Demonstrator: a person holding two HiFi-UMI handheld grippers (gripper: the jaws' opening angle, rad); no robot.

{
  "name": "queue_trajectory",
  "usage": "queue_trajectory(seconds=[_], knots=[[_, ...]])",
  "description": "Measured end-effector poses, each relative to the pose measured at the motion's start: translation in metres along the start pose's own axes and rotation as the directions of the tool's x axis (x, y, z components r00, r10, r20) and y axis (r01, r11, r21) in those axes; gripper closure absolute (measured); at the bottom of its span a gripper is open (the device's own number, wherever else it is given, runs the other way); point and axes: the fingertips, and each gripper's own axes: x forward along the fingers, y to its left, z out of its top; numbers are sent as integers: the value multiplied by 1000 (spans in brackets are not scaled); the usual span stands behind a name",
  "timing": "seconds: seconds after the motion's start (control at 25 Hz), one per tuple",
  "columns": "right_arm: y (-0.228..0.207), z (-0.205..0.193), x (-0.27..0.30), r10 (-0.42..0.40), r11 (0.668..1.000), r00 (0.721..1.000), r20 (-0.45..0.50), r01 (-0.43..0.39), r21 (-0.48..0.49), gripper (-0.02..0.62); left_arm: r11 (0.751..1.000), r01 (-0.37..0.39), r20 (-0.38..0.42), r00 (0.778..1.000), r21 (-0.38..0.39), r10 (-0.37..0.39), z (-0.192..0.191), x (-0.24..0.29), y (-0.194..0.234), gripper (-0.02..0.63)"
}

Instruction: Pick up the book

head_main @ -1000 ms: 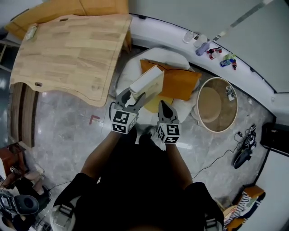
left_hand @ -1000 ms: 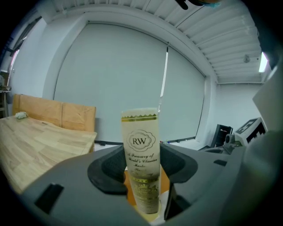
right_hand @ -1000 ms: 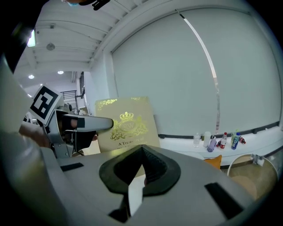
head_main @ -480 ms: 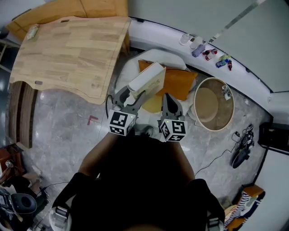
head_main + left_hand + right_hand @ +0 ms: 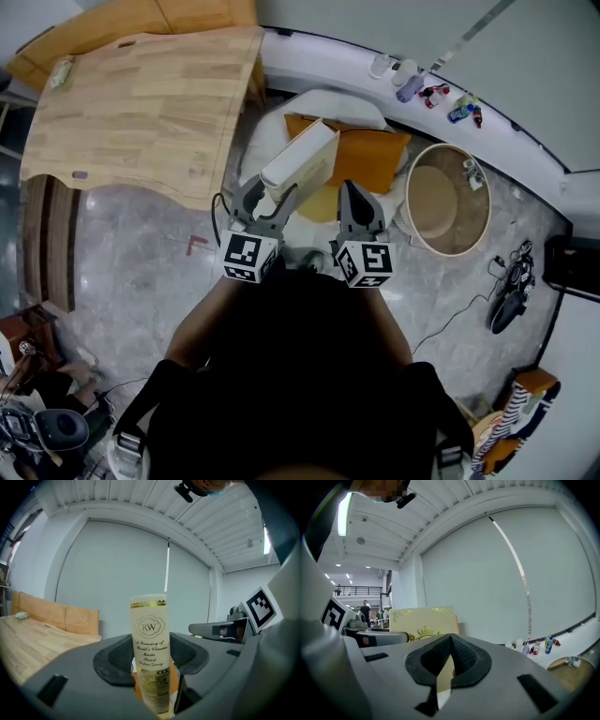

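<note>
Book point(image 5: 302, 161), clamped spine-inward between the pads of the left gripper point(image 5: 265, 204), has risen higher above the orange cushion point(image 5: 373, 159) than a second ago, so the pick-up looks essentially done. Right gripper point(image 5: 356, 202), jaws together and empty, has risen just beside it. Wooden table point(image 5: 141, 103) at left and round basket point(image 5: 448, 211) at right stand well apart, obstructing nothing.

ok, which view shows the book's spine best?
Left gripper view: the book stands spine-on, gold title readable. Head view shows the book small from above; right gripper view shows only its cover.
</note>
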Motion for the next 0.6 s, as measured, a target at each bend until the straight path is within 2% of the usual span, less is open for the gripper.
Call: queue_trajectory(seconds=[0.6], knots=[[-4,-6,2,6,1000,1000,-20,-6,-13,594,1000,20,0,1000,1,-20,-5,5,-7,383]])
